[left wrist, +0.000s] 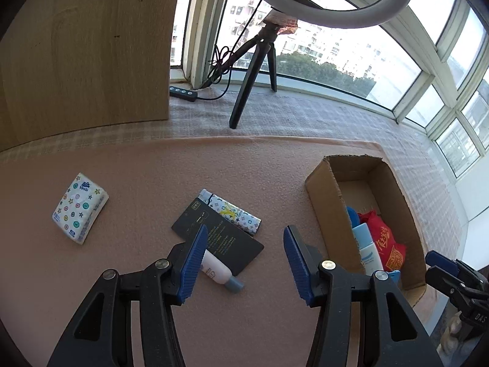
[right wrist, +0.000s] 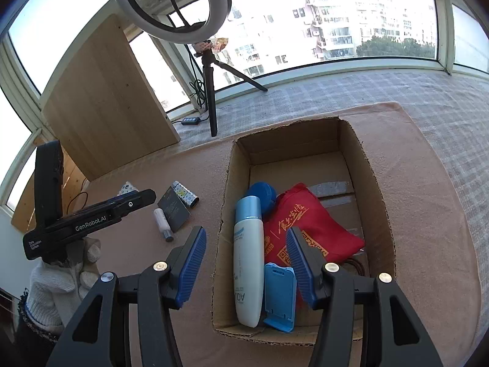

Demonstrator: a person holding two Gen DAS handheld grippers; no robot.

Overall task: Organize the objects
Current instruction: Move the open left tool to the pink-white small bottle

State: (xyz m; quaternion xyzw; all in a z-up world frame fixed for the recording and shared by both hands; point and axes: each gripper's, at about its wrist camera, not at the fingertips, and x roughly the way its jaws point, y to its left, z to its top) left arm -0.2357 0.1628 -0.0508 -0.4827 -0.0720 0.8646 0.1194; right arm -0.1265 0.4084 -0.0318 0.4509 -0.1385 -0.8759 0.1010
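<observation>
Just ahead of the left gripper (left wrist: 244,263), on the pink worktop (left wrist: 146,171), a dark card (left wrist: 218,238) overlaps a small white bottle (left wrist: 218,275) and a patterned tube (left wrist: 235,212); a tissue pack (left wrist: 80,206) lies well to the left. Left fingers (left wrist: 191,266) apart, nothing between them. Right gripper (right wrist: 246,267) hangs over the cardboard box (right wrist: 376,189), fingers (right wrist: 301,264) apart and empty, tall white bottle (right wrist: 248,260), blue stand (right wrist: 279,295) and red bag (right wrist: 308,229) lying below.

Judgement: next pick is from the pile. Take the card first, by its free edge, so the bottle does not roll.

Both grippers pitch steeply down; a gloved hand (right wrist: 65,270) carries the left.
</observation>
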